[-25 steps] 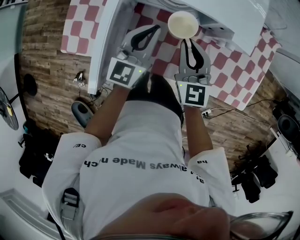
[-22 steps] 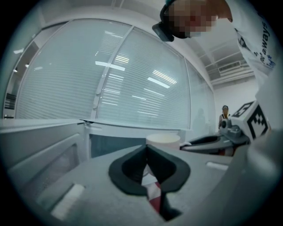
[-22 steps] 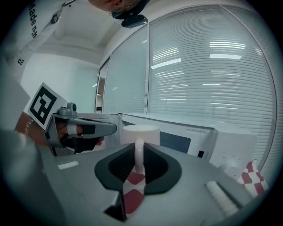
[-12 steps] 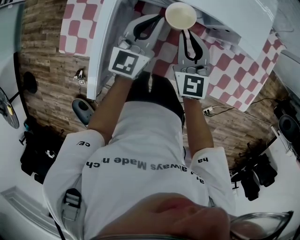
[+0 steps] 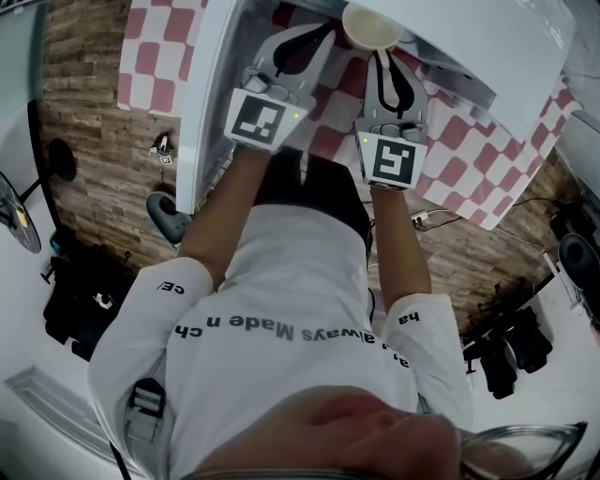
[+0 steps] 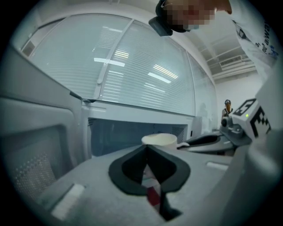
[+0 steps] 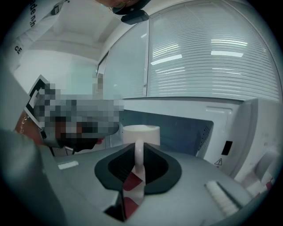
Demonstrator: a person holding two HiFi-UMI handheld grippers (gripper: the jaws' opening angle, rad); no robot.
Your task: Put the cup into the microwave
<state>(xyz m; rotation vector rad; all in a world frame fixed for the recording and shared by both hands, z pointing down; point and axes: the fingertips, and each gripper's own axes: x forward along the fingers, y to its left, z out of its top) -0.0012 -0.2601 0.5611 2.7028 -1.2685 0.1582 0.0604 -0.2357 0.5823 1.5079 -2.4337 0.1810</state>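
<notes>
a white cup [image 5: 372, 26] hangs at the mouth of an open microwave [image 5: 487, 42], carried by its handle, on which the right tongs [image 5: 386, 56] are clamped. the right gripper view shows the thin loop pinched between the two pads, with the cup body just ahead of the tips, upright and rim level. gripping the handle likely keeps the wide tong body behind the cup, so the cup can lead the way into the cavity [image 7: 177, 128]. the left tongs [image 5: 317, 39] sit just beside it, jaws pressed together on nothing, near the swung-open door [image 5: 208, 103]; they appear to be keeping clear rather than helping. there looks to be fair room, as the dark cavity opens wider than the cup on both sides. the edges to mind are the door on the left, the panel-side wall on the right, and probably the cavity's front sill under the cup base. the red-and-white checked counter [image 5: 150, 56] lies below. the cup is not yet set down inside.
</notes>
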